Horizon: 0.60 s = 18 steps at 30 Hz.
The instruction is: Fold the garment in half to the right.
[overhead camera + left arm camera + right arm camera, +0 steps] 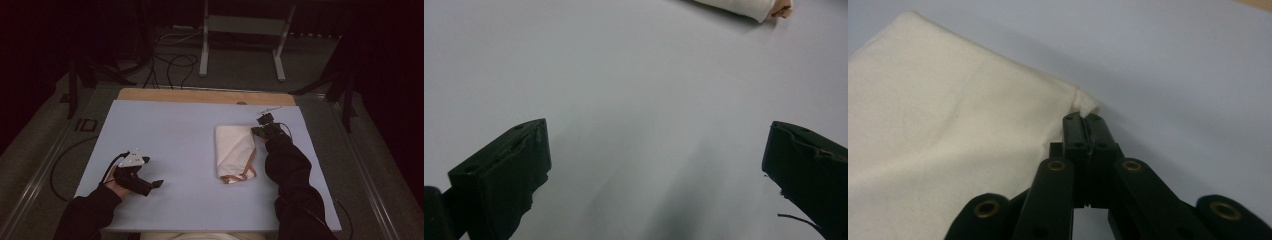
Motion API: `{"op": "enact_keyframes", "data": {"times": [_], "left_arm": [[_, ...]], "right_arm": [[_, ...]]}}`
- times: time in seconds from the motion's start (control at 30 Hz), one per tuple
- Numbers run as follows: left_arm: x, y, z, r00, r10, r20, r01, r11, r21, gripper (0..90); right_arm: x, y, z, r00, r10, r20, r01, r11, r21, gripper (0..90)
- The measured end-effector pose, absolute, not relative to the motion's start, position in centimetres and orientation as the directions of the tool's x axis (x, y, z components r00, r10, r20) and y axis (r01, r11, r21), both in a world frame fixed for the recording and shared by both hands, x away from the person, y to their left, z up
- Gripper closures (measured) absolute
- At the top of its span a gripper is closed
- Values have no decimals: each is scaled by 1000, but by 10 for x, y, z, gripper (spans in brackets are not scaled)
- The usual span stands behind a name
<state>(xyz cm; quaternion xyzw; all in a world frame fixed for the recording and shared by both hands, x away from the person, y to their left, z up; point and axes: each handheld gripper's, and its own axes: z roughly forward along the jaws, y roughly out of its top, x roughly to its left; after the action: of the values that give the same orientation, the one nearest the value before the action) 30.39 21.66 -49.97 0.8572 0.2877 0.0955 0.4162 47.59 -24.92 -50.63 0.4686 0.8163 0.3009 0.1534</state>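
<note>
- From above, the folded cream cloth (235, 152) lies right of centre on the worktop (175, 135); the right claw (260, 131) sits at its far right corner, the left claw (156, 184) well apart.
- Along the left claw (656, 165), jaws gape wide over bare worktop, holding nothing, likely waiting.
- Along the right claw (1083, 120), jaws are pressed together on the cloth's corner (1087, 103), seemingly to lift or fold it.

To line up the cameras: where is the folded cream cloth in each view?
High view: cream cloth right of centre on the blue mat.
Left gripper view: its end at the top edge.
Right gripper view: left half, corner pinched by the right tongs.
Shared landmark: the blue mat.
</note>
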Motion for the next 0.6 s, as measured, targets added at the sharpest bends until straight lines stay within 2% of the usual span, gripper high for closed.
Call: {"op": "enact_keyframes", "data": {"times": [0.33, 0.53, 0.6], "left_arm": [[303, 221, -500, 811, 581, -72, 414, -481, 773, 2], [302, 224, -501, 805, 589, -72, 419, -478, 772, 2], [302, 225, -501, 805, 589, -69, 414, -476, 776, 2]], "right_arm": [[476, -247, -512, -519, 854, 27, 675, 391, 625, 896], [471, -251, -501, -510, 860, 29, 659, 368, 656, 815], [469, -252, -499, -509, 861, 28, 654, 365, 663, 753]]}}
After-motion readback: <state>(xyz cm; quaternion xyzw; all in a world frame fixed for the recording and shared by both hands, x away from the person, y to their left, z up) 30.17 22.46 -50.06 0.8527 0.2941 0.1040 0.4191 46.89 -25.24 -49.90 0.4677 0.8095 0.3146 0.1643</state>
